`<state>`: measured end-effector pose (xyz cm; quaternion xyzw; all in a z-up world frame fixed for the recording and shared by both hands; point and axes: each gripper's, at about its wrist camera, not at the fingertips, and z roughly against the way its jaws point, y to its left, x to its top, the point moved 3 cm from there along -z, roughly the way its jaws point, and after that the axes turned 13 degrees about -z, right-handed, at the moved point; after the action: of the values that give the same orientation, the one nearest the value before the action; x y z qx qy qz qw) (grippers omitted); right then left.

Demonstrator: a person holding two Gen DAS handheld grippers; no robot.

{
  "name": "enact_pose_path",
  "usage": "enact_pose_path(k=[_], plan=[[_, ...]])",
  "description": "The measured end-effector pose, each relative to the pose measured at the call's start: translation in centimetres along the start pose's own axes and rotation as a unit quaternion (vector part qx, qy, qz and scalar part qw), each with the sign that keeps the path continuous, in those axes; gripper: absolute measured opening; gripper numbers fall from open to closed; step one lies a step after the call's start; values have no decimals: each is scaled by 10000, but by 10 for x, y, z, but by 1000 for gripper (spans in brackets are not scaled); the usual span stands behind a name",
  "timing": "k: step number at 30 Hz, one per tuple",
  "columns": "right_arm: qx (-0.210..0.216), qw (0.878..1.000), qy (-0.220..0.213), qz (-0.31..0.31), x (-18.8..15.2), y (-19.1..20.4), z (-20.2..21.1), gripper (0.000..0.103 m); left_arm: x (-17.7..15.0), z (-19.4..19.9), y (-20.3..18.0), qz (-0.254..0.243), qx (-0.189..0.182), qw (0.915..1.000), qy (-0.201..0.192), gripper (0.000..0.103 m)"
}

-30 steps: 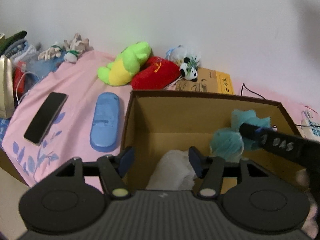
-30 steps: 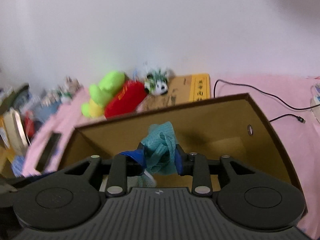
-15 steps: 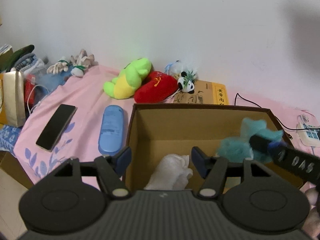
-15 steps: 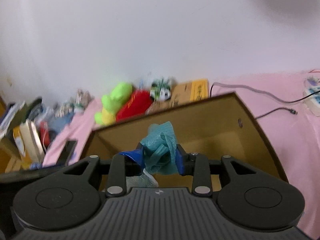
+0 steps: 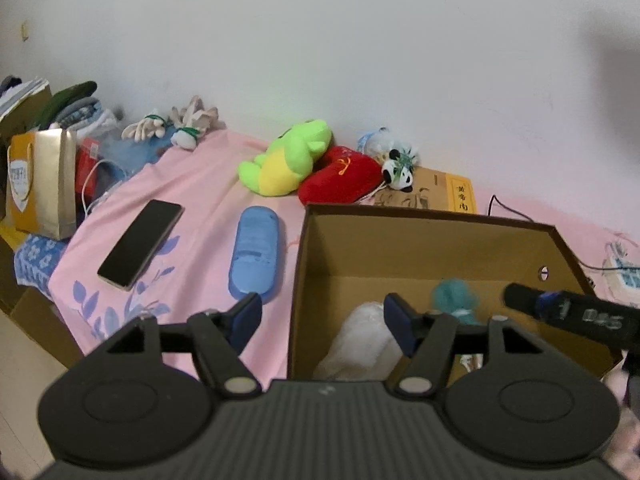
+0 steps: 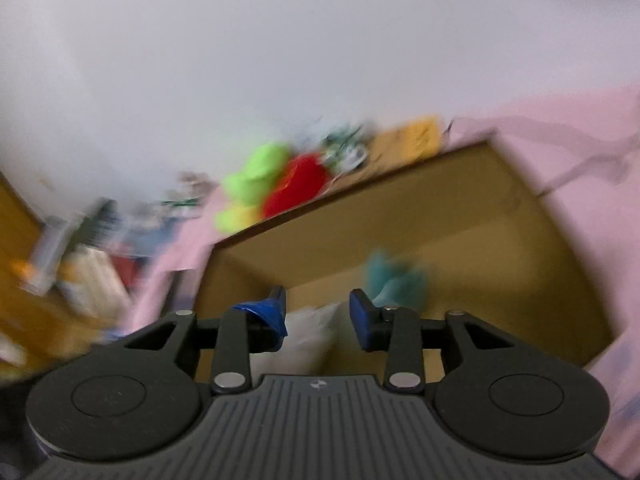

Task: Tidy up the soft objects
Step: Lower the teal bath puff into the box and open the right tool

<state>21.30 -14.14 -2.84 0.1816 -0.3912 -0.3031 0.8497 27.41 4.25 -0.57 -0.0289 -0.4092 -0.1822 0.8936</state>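
An open cardboard box (image 5: 424, 236) stands on the pink bed cover. Inside it lie a teal soft cloth (image 5: 454, 294) and a white soft item (image 5: 362, 340). My left gripper (image 5: 322, 316) is open and empty, hovering over the box's near left corner. My right gripper (image 6: 318, 310) is open and empty above the box (image 6: 440, 216); the teal cloth (image 6: 394, 276) lies inside, beyond its right finger, and the white item (image 6: 310, 330) below. The right view is motion-blurred. The right gripper's finger also shows in the left wrist view (image 5: 568, 312).
Behind the box lie a green plush frog (image 5: 286, 158), a red plush (image 5: 340, 180), a small panda toy (image 5: 398, 170) and a brown book (image 5: 436, 192). A blue case (image 5: 254, 254) and a phone (image 5: 140, 222) lie left of the box. Bags and clothes crowd the far left.
My right gripper opened and let go of the teal cloth, which dropped into the box. Both grippers pulled back and up a little; the right one is swinging.
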Motion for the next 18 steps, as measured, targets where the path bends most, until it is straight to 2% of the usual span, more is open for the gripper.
enact_pose_path(k=[1,2,4,5,9,18], plan=[[-246,9990,-264,266,0,4,3,20,0,0,2,27,-4,10000,6,67],[-138,9981,-491,337,1,4,10,20,-1,1,3,44,-6,10000,39,67],[401,9989,-190,-136,4,-4,15,18,-2,4,5,64,-80,9999,55,67],[326,9991,-144,-248,4,-6,16,18,-3,6,6,62,-121,9999,35,67],[-18,9977,-657,150,-7,-9,35,20,-5,15,4,-26,-137,9999,-37,67],[32,9937,-1068,333,-27,-13,63,20,-14,31,-18,-470,-15,9989,22,67]])
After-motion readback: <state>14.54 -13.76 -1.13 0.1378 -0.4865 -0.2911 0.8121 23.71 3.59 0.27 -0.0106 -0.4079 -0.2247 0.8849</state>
